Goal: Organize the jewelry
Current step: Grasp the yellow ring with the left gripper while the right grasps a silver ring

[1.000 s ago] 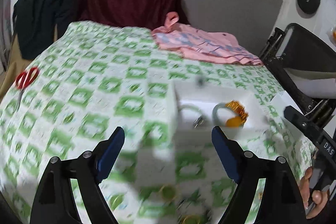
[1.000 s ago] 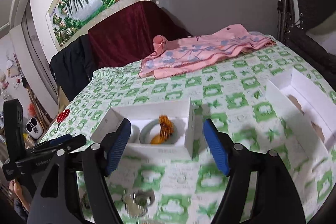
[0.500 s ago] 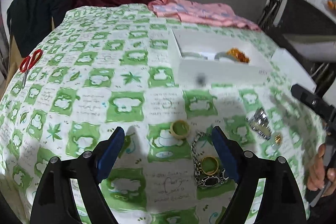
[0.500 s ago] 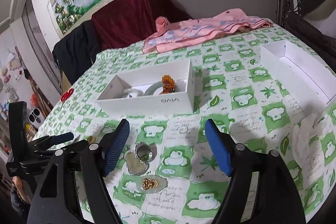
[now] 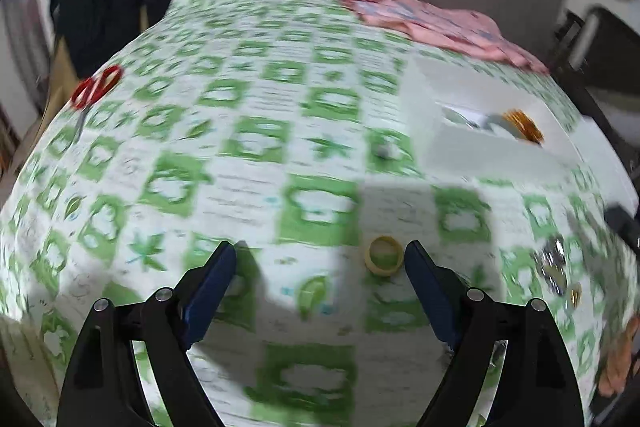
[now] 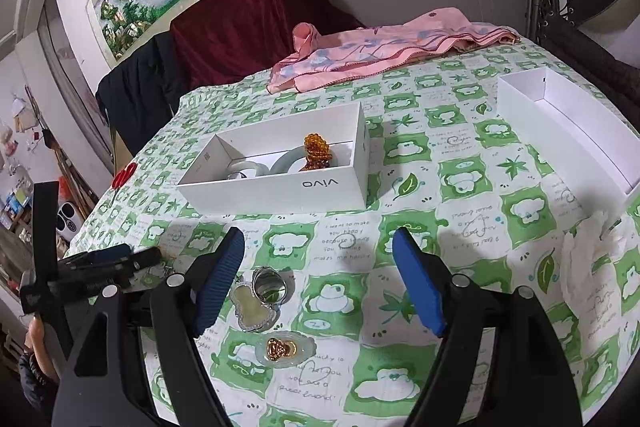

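Observation:
A white box [image 6: 276, 183] marked vivo stands mid-table and holds an amber bead bracelet [image 6: 316, 151] and pale bangles [image 6: 286, 163]; it also shows blurred in the left wrist view [image 5: 492, 143]. My left gripper [image 5: 320, 267] is open and empty low over the cloth, a yellow ring [image 5: 384, 255] just inside its right finger. My right gripper [image 6: 318, 275] is open and empty above the cloth. A silver gourd pendant [image 6: 260, 301] and a gold charm on a pale disc [image 6: 282, 349] lie by its left finger.
A second open white box [image 6: 560, 123] sits at the right edge, crumpled tissue [image 6: 588, 259] near it. A pink cloth [image 6: 384, 47] lies at the far side. Red scissors [image 5: 94, 91] lie at the left edge. Silver jewelry [image 5: 554, 267] lies right of the left gripper.
The left gripper has swung left and lower, so the yellow ring now sits by its right finger and the chain is out of view. The right gripper has drawn back slightly from the box.

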Action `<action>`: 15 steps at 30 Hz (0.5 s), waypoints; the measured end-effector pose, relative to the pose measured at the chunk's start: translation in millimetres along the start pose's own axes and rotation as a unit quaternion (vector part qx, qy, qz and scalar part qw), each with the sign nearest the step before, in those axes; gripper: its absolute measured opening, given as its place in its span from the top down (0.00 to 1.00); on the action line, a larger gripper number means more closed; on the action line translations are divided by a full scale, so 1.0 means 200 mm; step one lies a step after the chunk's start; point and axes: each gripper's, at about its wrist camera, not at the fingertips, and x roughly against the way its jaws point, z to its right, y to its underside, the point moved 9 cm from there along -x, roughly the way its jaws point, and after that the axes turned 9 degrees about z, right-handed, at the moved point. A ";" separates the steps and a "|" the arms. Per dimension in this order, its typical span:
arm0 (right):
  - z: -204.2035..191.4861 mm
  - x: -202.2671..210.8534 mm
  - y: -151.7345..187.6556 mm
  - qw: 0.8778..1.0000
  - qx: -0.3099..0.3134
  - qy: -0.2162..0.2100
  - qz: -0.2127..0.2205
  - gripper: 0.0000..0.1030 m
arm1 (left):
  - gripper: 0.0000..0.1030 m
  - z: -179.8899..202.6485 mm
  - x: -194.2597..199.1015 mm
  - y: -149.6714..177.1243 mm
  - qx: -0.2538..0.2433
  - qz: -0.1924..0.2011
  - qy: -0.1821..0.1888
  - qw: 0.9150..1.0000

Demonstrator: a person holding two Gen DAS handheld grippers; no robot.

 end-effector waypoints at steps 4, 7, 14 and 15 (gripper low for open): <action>-0.03 -0.02 0.02 1.000 0.003 -0.013 -0.012 0.30 | 0.18 -0.05 0.02 -0.02 0.033 0.003 0.010 0.999; -0.04 -0.03 0.04 0.999 -0.001 -0.025 -0.023 0.30 | 0.19 -0.06 0.03 -0.04 0.063 0.004 0.038 0.997; -0.04 -0.03 0.05 0.999 -0.014 -0.032 -0.029 0.30 | 0.36 0.07 0.06 -0.03 0.057 0.003 0.104 0.993; -0.04 -0.03 0.05 0.999 -0.013 -0.032 -0.029 0.30 | 0.39 0.12 0.06 -0.02 0.038 0.003 0.105 0.994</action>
